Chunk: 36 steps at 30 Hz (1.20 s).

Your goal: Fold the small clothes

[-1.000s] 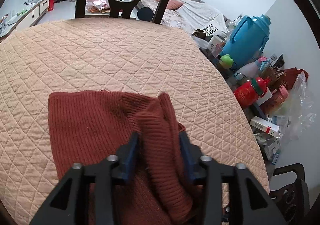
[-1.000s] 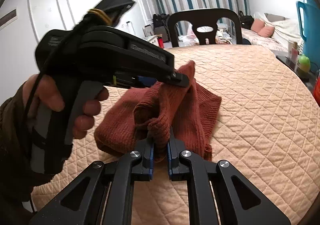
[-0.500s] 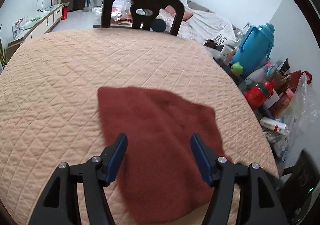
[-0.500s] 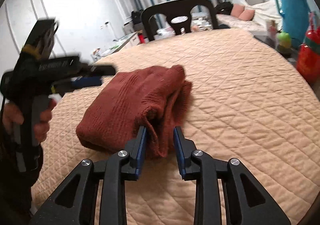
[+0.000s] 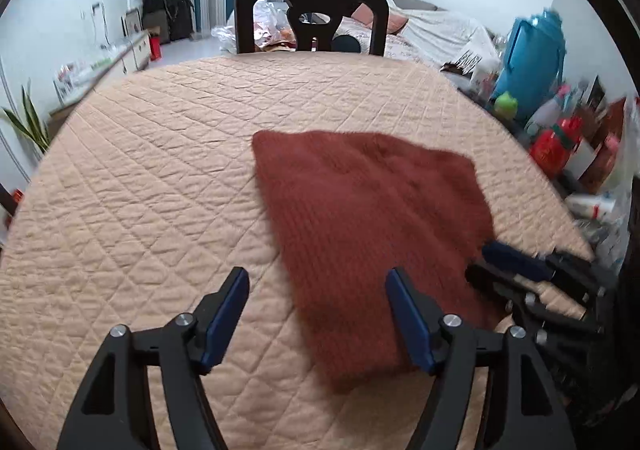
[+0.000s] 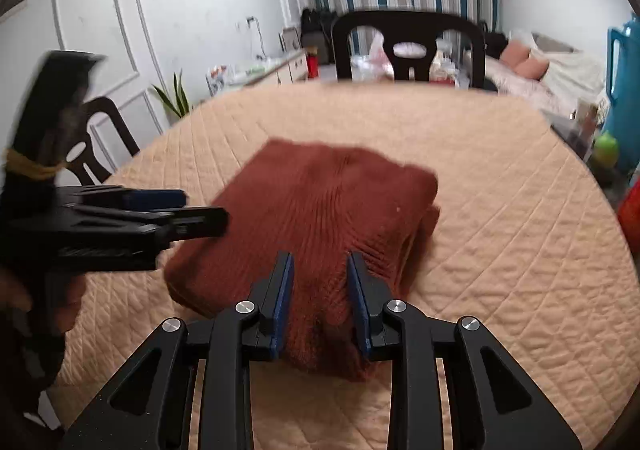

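A rust-red knitted garment [image 5: 368, 218] lies folded flat on the quilted peach table cover [image 5: 160, 170]; it also shows in the right wrist view [image 6: 320, 210]. My left gripper [image 5: 318, 282] is wide open and empty, above the garment's near left edge. My right gripper [image 6: 320, 262] is open, its fingers apart above the garment's near edge, holding nothing. The right gripper shows at the lower right of the left wrist view [image 5: 520, 270]. The left gripper shows at the left of the right wrist view [image 6: 160, 210].
A dark chair [image 5: 312, 10] stands at the table's far edge. A blue jug [image 5: 532, 58], red bottle [image 5: 556, 142] and other clutter sit off the table's right side. Another chair [image 6: 96, 138] and a plant [image 6: 176, 94] stand to the left.
Both grippers let go of the garment and opened wider. It dropped from a raised bunch to a flat fold on the table. Both grippers drew back from it.
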Tool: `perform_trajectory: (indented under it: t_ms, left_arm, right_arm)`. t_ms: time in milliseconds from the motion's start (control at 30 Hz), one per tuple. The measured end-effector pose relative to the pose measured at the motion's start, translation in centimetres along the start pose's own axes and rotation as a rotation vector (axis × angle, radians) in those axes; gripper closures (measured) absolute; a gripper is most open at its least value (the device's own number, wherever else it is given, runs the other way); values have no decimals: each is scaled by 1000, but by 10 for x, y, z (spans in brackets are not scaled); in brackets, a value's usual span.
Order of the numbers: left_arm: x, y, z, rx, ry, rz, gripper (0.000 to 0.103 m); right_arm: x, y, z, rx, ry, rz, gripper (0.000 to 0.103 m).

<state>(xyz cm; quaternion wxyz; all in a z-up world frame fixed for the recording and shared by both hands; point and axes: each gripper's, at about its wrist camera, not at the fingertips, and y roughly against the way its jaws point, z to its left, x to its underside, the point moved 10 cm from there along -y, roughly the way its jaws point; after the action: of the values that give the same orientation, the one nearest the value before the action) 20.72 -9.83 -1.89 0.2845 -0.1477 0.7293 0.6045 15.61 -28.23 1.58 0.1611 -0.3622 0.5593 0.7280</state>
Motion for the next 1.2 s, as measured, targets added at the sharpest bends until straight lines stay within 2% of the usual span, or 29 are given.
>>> perform_trajectory:
  t_ms: [100,267,400,500,667,800,1067,1167,1200]
  left_arm:
    - [4,4,-1,-34,-37,-34,28]
    - [10,0,0,-64,-53,-27,27]
    - [10,4,-3,-86,-92,-56,27]
    - [10,6,-4,-95,-103,-69,27]
    - [13,1,-3,-89,-104,-61,26]
    - [14,-3,-1,-83,-102,-55,23]
    - [6,5,-2,-81,-122,-76,23]
    - [4,8,-2,-86,-119,-90,23]
    - [3,9,-2,-82,-118,-96,23]
  right_arm:
    - [7,-5,-3,6,13,19,75]
    - [5,-8,-5,15,47,29,75]
    - [-6,7,-9,32,58,-8,74]
    - [-13,10,-11,58,75,-26,68]
    - [-1,-16,-20,108,84,56,68]
    - [0,-19,-24,84,73,52,65]
    - [-12,3,-35,50,27,10,63]
    - [-16,8,-36,19,10,-12,56]
    - [-18,9,-37,12,6,-17,50]
